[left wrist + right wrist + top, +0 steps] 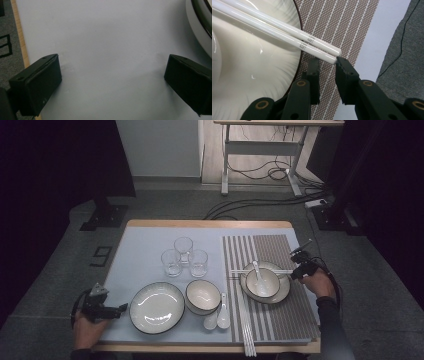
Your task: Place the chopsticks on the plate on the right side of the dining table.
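Note:
A pair of white chopsticks [260,270] [287,30] lies across a white plate [285,287] [262,75] that carries a bowl [264,285] with a spoon [257,271] in it, on the striped placemat [280,315] [337,22]. My right gripper [296,266] [327,62] sits at the chopsticks' right ends. Its jaws stand a little apart, with the stick tips just past them and nothing between the pads. My left gripper [122,309] [112,82] rests at the table's front left, wide open over the pale blue mat [105,37], beside a large plate [157,307] [200,27].
Three glasses [184,255] stand at mid-table. A second bowl [203,296] and two white spoons [219,317] lie right of the large plate. Another pair of chopsticks [245,325] lies along the placemat's left edge, reaching the table's front edge.

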